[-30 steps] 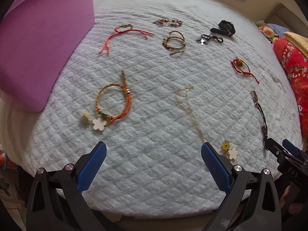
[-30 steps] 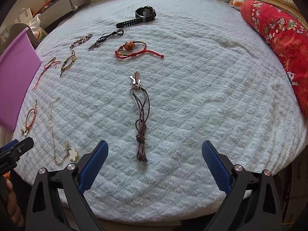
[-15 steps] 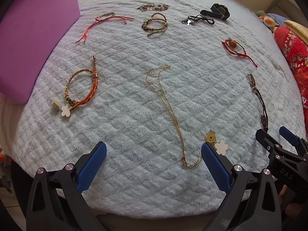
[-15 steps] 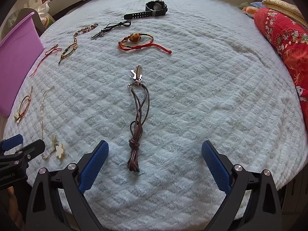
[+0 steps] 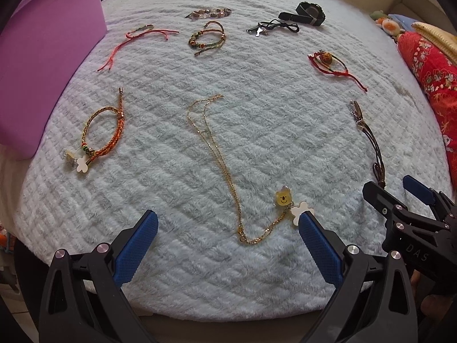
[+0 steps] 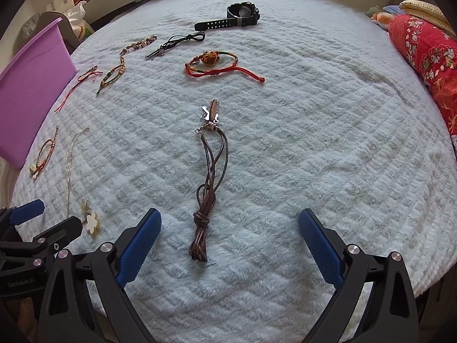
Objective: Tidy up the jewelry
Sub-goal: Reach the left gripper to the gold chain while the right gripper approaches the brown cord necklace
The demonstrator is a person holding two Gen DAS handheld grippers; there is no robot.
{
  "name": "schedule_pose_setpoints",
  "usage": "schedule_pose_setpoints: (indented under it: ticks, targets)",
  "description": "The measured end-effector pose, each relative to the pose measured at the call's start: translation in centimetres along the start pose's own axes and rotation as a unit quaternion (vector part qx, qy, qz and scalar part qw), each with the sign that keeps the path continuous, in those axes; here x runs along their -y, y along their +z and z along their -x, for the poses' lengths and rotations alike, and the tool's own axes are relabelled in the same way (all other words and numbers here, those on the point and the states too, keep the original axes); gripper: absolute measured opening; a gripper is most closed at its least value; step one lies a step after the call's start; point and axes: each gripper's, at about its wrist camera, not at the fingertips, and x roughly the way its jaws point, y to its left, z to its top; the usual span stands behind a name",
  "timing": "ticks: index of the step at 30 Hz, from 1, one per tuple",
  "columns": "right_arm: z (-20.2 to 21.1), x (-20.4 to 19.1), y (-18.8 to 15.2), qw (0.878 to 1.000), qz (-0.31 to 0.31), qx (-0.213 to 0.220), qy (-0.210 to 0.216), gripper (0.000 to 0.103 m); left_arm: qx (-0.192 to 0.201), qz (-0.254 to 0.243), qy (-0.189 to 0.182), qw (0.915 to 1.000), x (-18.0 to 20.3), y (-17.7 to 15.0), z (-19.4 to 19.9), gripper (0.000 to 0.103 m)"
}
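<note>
Your left gripper gapes wide around the thin gold chain necklace; your right gripper, equally wide, frames the knotted brown cord necklace. Only the right view shows shelving beyond the pale quilted blanket.

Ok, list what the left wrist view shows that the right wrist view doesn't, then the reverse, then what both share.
Only the left wrist view: the yellow bear-face charm on the thin gold chain necklace.

Only the right wrist view: the white plastic bag beyond the bed.

Both: the purple plastic bin, the black wristwatch, the brown leather cord necklace, and the red cord bracelet with a woven bead.
</note>
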Motion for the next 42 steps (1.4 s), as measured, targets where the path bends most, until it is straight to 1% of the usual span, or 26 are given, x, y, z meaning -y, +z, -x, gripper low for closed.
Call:
schedule_pose_setpoints:
  ticks: [4, 8, 17, 22, 26, 33, 36, 39, 41, 42]
  targets:
    - [-0.2, -0.1, -0.1, 1.0, 0.008, -0.003, -0.003, 0.094, -0.007, 0.01, 0.001, 0.9999, 0.0, 0.1, -1.0, 0.097]
    - [-0.6, -0.3, 0.0, 1.0, 0.015, -0.004, -0.008, 0.094, 0.002, 0.007, 0.006, 1.0, 0.3, 0.3, -1.2, 0.097]
    - [-1.0, -0.4, 0.1, 1.0, 0.016, -0.006, -0.013, 0.094, 0.005, 0.01, 0.012, 0.9999, 0.5, 0.5, -1.4, 0.097]
    - [-1.4, -0.8, 0.1, 0.999, 0.021, -0.006, -0.025, 0.094, 0.012, 0.011, 0.025, 0.9996, 0.8, 0.4, -2.0, 0.098]
    - [-1.6, -0.7, 0.0, 0.999, 0.019, -0.002, -0.027, 0.093, 0.022, 0.017, 0.025, 0.9993, 0.7, 0.2, -2.1, 0.098]
    - [-1.5, -1.0, 0.1, 0.999, 0.023, -0.003, -0.032, 0.093, 0.023, 0.014, 0.027, 0.9993, 0.8, 0.3, -1.9, 0.097]
    - [-1.3, -1.1, 0.1, 0.999, 0.024, -0.003, -0.031, 0.09, 0.023, 0.014, 0.027, 0.9993, 0.8, 0.1, -1.6, 0.095]
    - [-1.1, -1.5, 0.0, 0.999, 0.028, 0.001, -0.031, 0.083, 0.024, 0.017, 0.031, 0.9991, 0.7, 0.0, -1.2, 0.089]
    - [-0.8, -1.9, -0.1, 0.999, 0.033, 0.007, -0.027, 0.067, 0.025, 0.017, 0.037, 0.9989, 0.8, 0.0, -0.8, 0.084]
    - [-0.7, -2.1, -0.1, 0.999, 0.037, 0.009, -0.026, 0.064, 0.025, 0.016, 0.037, 0.9989, 0.9, 0.0, -0.6, 0.082]
